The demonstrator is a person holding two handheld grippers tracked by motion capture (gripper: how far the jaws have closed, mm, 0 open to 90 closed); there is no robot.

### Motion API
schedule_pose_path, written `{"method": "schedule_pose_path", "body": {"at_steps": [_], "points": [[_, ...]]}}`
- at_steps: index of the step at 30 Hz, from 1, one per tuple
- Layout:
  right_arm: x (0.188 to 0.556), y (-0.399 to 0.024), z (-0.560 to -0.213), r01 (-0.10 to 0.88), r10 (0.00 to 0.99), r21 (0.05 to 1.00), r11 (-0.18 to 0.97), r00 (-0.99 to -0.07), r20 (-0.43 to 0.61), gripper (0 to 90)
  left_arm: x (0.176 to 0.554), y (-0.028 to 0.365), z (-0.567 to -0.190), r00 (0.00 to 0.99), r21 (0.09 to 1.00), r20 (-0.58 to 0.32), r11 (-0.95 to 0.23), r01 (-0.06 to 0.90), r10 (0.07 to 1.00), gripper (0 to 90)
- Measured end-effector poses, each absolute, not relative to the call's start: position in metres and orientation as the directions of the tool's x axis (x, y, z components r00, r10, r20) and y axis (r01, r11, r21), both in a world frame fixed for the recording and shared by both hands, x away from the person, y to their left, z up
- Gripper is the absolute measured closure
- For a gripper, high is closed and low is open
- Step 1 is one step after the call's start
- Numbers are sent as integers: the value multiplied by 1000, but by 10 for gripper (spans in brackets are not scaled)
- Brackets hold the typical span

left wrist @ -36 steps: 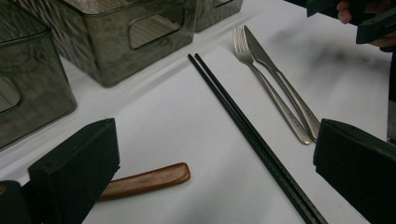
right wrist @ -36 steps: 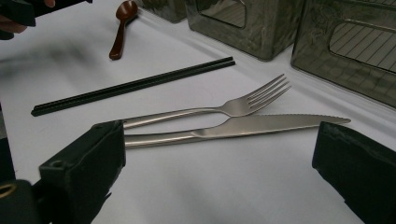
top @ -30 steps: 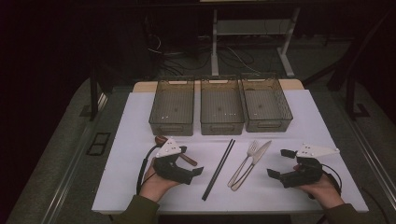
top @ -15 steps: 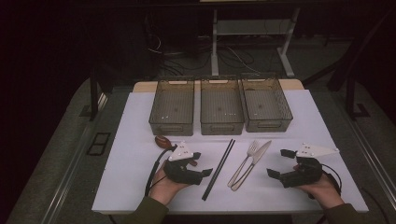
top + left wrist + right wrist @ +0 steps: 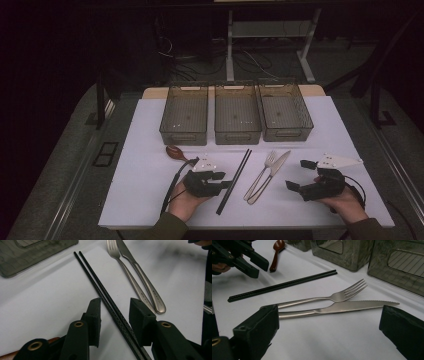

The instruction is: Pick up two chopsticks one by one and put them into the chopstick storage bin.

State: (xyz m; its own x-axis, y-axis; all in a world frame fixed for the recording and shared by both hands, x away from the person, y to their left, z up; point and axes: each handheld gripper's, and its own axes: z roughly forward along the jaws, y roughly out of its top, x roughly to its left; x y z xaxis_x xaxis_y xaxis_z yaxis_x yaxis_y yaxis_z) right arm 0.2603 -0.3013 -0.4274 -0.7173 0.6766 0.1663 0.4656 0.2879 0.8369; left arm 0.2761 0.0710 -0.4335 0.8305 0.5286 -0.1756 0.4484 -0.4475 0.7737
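Observation:
A pair of black chopsticks (image 5: 235,179) (image 5: 110,305) (image 5: 282,285) lies on the white mat. My left gripper (image 5: 226,180) (image 5: 115,312) is low over their near end with a jaw on either side. Its jaws have just been closing; a small gap remains on both sides, so the pads are not pressing. A steel fork (image 5: 262,171) (image 5: 324,299) and knife (image 5: 274,169) (image 5: 347,306) lie side by side to the right. My right gripper (image 5: 298,174) (image 5: 329,315) rests open on the mat, aimed at their handles with nothing between its jaws.
A brown wooden spoon (image 5: 175,152) (image 5: 275,255) lies left of the chopsticks, its handle running under my left hand. Three empty smoked-plastic bins (image 5: 182,136) (image 5: 237,135) (image 5: 287,134) stand in a row behind the cutlery. The table's front edge runs just below both hands.
My left gripper has slid right, off the spoon and down over the chopsticks, and its jaws have narrowed around them. The spoon's bowl is now uncovered. The right gripper has stayed put.

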Motion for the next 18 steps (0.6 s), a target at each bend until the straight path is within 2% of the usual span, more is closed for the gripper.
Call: {"method": "schedule_pose_path", "body": {"at_steps": [10,18], "points": [[260,-301,-428,464,677,838,288,-717,164,23,280,55,-443,832,740,-176,-486,464,527,745],[260,-302,-427,466,679,838,285,-715,166,23,280,48,-448,823,719,-168,-503,479,543,773]]}}
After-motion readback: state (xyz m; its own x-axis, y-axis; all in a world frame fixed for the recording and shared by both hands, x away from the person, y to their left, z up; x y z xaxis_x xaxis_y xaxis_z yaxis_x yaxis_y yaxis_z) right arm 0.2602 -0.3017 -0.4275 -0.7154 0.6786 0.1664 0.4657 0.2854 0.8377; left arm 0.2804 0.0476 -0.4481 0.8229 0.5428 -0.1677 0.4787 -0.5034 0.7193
